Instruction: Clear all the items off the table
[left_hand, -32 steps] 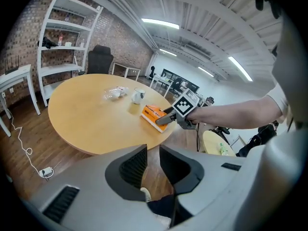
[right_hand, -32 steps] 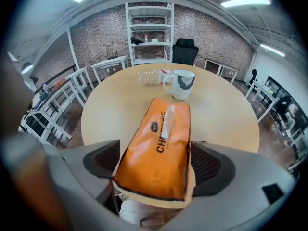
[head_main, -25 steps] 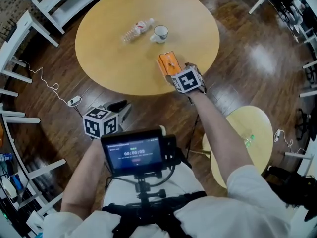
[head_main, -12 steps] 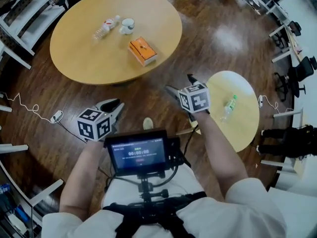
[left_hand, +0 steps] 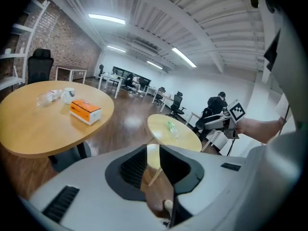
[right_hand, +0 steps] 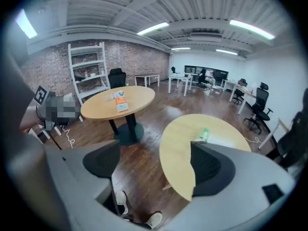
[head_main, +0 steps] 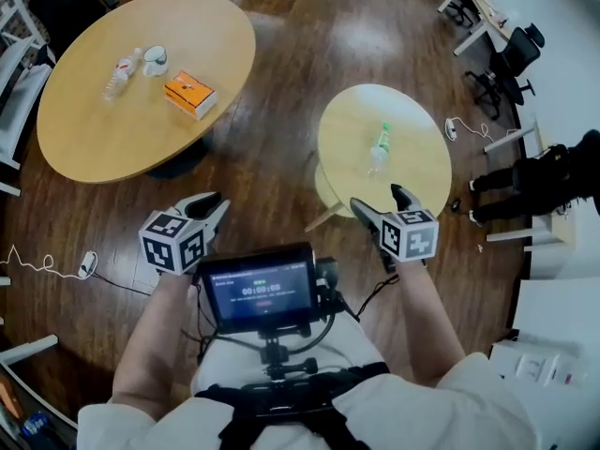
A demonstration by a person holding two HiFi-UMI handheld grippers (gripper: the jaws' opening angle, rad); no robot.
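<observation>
Right hand-held gripper [head_main: 382, 203]: jaws wide, nothing between them, held in the air at the near edge of the small bench [head_main: 417, 172]. Its own view looks down past the jaws at the wood floor [right_hand: 144, 143] and the person's shoes [right_hand: 155, 219]. Left hand-held gripper [head_main: 208, 209]: jaws narrow, only a thin slit, nothing in it, also in the air over the floor and pointing roughly between the two benches. Green bottle [head_main: 378, 148] lies on its side near the middle of the small bench, just ahead of the right hand-held gripper and not touched. Big bench [head_main: 112, 139] is up-left, well apart from both hand-held grippers. It carries an orange box [head_main: 189, 95] toward its right side, with a cup [head_main: 155, 60] and a clear bottle [head_main: 120, 73] lying down beside each other further back. Box sits apart from those two. Chest-mounted monitor [head_main: 258, 291] is between the forearms. Cable [head_main: 42, 262] runs over the floor at left. Someone in black [head_main: 544, 181] at the far right edge, near office chairs [head_main: 502, 59].
</observation>
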